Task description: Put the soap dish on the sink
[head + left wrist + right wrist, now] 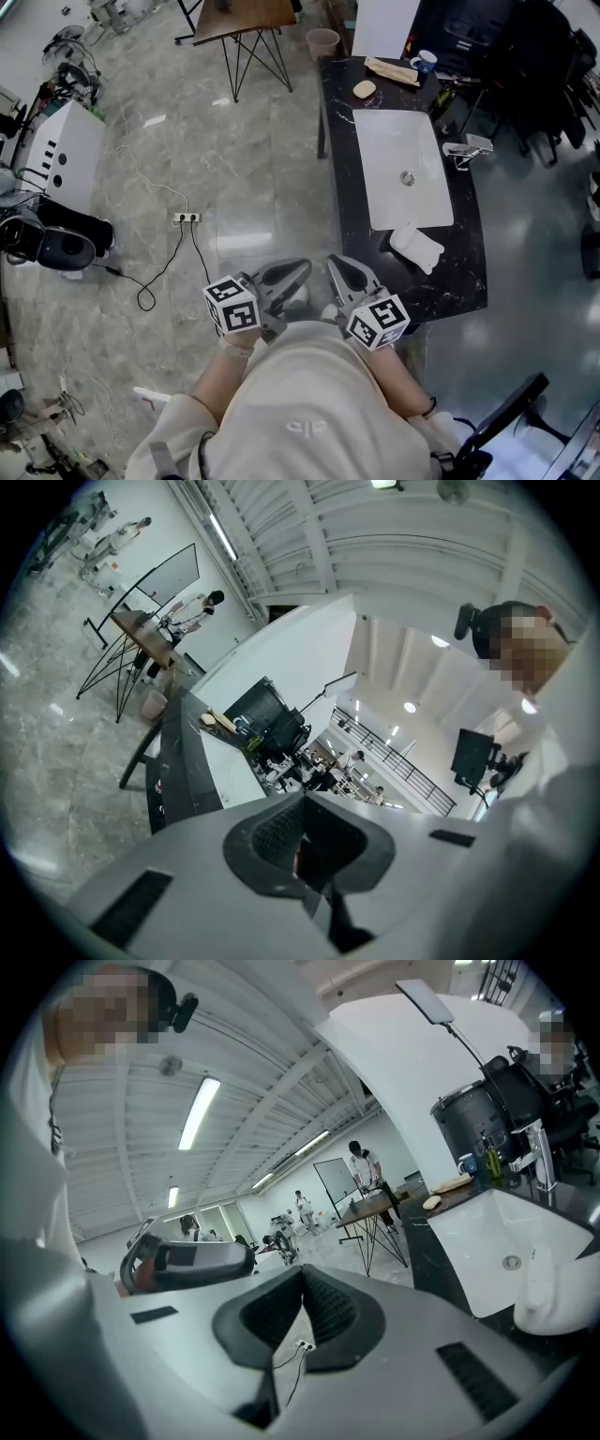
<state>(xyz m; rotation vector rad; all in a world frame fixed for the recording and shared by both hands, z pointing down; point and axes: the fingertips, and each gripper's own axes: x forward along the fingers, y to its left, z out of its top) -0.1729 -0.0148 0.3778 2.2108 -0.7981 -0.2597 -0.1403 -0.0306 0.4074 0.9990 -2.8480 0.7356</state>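
Expect the white soap dish (415, 247), lying at the near rim of the sink (398, 150), to be stiff, glossy, slippery and chippable, best pinched across a raised edge, with left gripper (298, 272) and right gripper (337, 267) both pressed together on nothing, well short of it.

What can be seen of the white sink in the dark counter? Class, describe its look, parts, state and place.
The sink is a white rectangular basin, glossy like ceramic, sunk into a black marbled counter. A round metal drain sits near its middle; nothing else lies in it. A chrome faucet stands on the counter beside one long side, on the head view's right. A white object lies at its near end.
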